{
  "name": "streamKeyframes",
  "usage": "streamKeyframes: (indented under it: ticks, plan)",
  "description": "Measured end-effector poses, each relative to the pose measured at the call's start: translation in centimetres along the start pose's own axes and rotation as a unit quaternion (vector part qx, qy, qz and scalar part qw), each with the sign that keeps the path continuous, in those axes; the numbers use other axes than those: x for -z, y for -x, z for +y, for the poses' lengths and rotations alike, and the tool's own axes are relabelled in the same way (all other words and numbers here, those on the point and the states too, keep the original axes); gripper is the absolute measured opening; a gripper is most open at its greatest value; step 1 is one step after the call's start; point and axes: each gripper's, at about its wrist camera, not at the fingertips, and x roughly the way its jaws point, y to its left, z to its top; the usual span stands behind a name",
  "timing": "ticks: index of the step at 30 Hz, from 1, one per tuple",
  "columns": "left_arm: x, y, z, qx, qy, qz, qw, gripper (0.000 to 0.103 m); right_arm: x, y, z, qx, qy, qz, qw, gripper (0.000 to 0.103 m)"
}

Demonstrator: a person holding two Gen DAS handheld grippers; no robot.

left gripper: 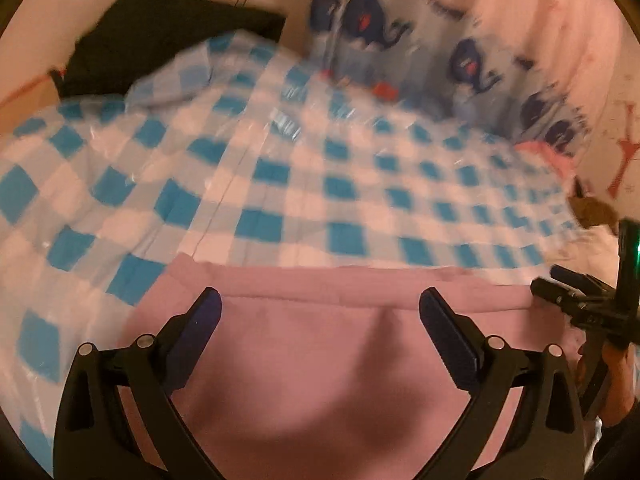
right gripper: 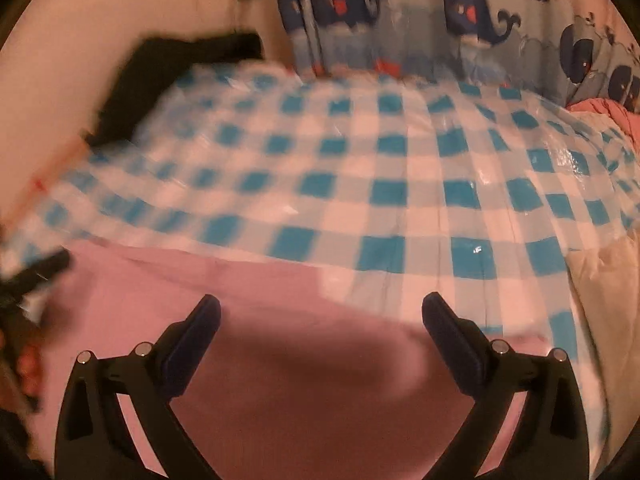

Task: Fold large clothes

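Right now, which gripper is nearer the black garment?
Left. The left gripper is on the black garment side; the right gripper is farther right.

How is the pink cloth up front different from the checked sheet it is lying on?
The pink cloth is one plain, matte colour; the checked sheet has blue and white squares and looks glossy, with small glints. The pink cloth lies at the near edge, below both open hand-held grippers; the checked sheet runs far beyond it to the whale-print curtain. Both lie roughly flat.
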Motion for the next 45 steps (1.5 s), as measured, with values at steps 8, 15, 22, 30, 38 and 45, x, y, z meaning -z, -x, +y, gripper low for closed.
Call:
streamKeyframes:
  ticks: [8, 15, 22, 30, 38, 45]
  plan:
    - [1.5, -4.4, 3.4, 0.019, 0.08, 0.049, 0.9954, 0.096, 0.8, -4.5, -4.0, -0.061, -0.094, 0.067, 0.991, 0.096]
    - [2.7, 5.4, 2.3, 0.024, 0.037, -0.015, 0.9989, 0.096, 4.7, 8.8, -5.2, -0.095, -0.084, -0.032, 0.991, 0.096]
    - [6.8, 2.0, 4.6, 0.018, 0.049, 0.039, 0.9979, 0.096, 10.3, 4.3, -8.1, -0.087, -0.115, -0.001, 0.99, 0.097]
    - [7.6, 9.1, 1.2, 0.014, 0.042, 0.001, 0.999, 0.096, 12.1, 13.9, -6.4, -0.093, -0.093, -0.04, 0.99, 0.096]
    - [13.2, 13.1, -1.1, 0.057, 0.005, -0.002, 0.9984, 0.096, 17.3, 13.5, -6.7, -0.051, -0.108, -0.013, 0.993, 0.097]
    - [16.8, 19.0, 9.0, 0.129, 0.139, -0.018, 0.9817, 0.096, 19.9, 22.0, 9.1, -0.146, 0.117, -0.09, 0.978, 0.096]
